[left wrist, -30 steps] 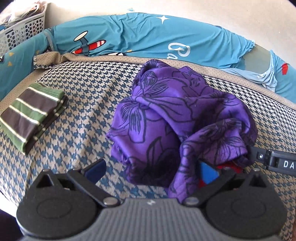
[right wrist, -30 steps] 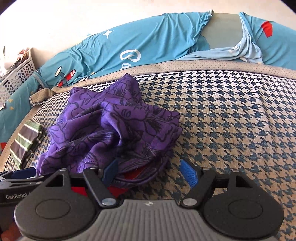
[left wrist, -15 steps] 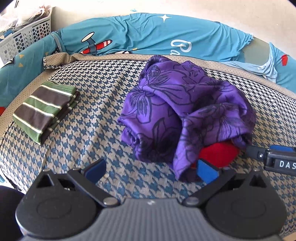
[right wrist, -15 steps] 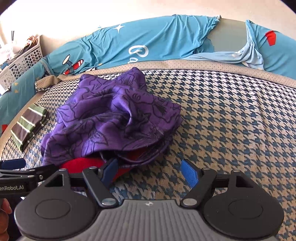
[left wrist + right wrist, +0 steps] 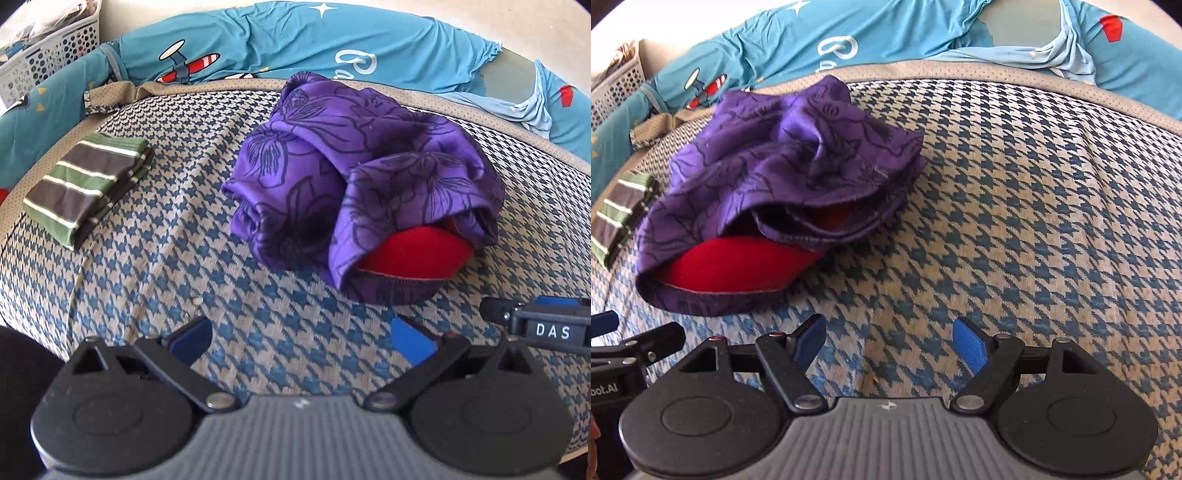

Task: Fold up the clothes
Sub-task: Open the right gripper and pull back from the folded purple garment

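Note:
A crumpled purple floral garment lies in a heap on the houndstooth bed cover. Its red lining shows at the near opening. My left gripper hovers open in front of the heap, nothing between its blue pads. My right gripper is also open and empty, just right of the heap's near edge. The right gripper's tip appears at the right of the left wrist view. The left gripper's tip shows at the left of the right wrist view.
A folded green and brown striped garment rests at the left of the bed. A teal cartoon-print sheet is bunched along the far side. A white perforated basket stands at the far left.
Both grippers have pulled back from the purple heap toward the near edge of the bed. The cloth that lay over the left gripper's right finger has come free, exposing the red lining.

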Demonstrator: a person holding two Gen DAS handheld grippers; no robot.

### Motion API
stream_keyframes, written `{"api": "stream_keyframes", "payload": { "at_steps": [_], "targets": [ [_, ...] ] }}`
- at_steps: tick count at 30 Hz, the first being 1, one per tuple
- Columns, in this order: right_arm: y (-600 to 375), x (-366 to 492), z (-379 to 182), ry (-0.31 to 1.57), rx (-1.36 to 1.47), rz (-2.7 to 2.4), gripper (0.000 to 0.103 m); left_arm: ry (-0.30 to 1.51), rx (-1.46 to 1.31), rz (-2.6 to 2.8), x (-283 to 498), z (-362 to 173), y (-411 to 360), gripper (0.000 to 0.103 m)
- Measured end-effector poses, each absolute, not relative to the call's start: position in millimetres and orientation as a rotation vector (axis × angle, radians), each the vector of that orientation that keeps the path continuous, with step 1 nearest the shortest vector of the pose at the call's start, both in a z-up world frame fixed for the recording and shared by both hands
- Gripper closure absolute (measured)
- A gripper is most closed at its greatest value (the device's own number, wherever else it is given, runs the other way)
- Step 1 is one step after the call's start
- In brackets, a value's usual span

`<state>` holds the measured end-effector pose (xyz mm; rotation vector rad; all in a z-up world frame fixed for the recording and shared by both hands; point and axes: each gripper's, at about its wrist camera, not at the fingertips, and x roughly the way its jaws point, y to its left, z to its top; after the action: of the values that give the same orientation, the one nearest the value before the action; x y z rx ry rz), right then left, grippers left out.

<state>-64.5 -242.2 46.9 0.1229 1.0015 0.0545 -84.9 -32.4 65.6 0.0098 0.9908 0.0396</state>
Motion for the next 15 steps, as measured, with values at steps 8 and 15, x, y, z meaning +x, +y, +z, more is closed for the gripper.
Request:
{"api": "stream_keyframes", "payload": {
  "at_steps": [8, 15],
  "targets": [
    [-240, -77, 48, 0.988, 0.072, 0.098, 0.027, 1.023, -0.01, 0.06, -92, 59, -38, 0.0],
    [-242, -88, 46, 0.993, 0.046, 0.123, 0.027, 1.045, -0.005, 0.058, -99, 52, -46, 0.0]
  ]
}}
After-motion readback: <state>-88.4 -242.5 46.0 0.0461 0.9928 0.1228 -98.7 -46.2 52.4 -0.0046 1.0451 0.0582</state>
